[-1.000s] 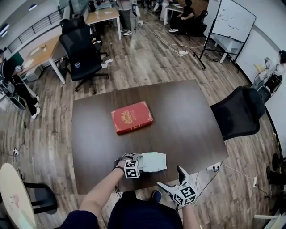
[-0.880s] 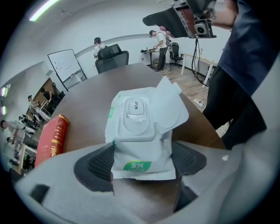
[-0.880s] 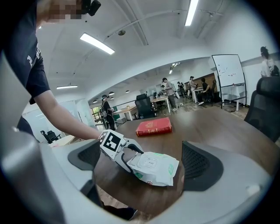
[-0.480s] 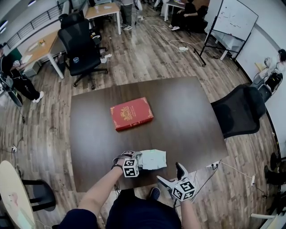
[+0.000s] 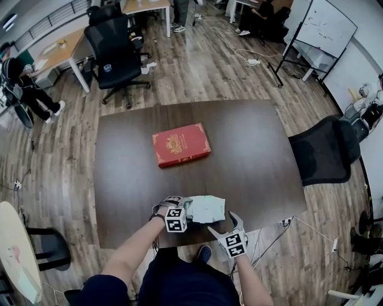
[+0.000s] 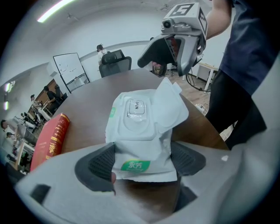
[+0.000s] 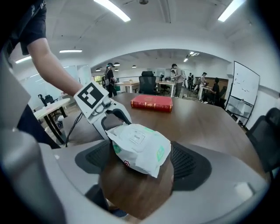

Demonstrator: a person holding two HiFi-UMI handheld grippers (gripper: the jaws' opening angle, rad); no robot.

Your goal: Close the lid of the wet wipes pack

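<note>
Where left claw (image 6: 142, 159) clamps: end of soft, light white film wet wipes pack (image 6: 140, 127).
Right claw (image 7: 144, 159): closing round five-o'clock corner, not pressing.

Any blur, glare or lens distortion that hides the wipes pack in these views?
Head view: evenly lit, sharp, room edges bowed; the wet wipes pack small but clear. Left gripper view: heavy fisheye, dark corners, pack print crisp. Right gripper view: same fisheye, bright ceiling lights, sheen on the table, pack sharp.

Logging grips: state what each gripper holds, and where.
Left gripper clamps the white plastic wet wipes pack by its short end. Right gripper holds nothing yet: jaws closing, pack between them.
</note>
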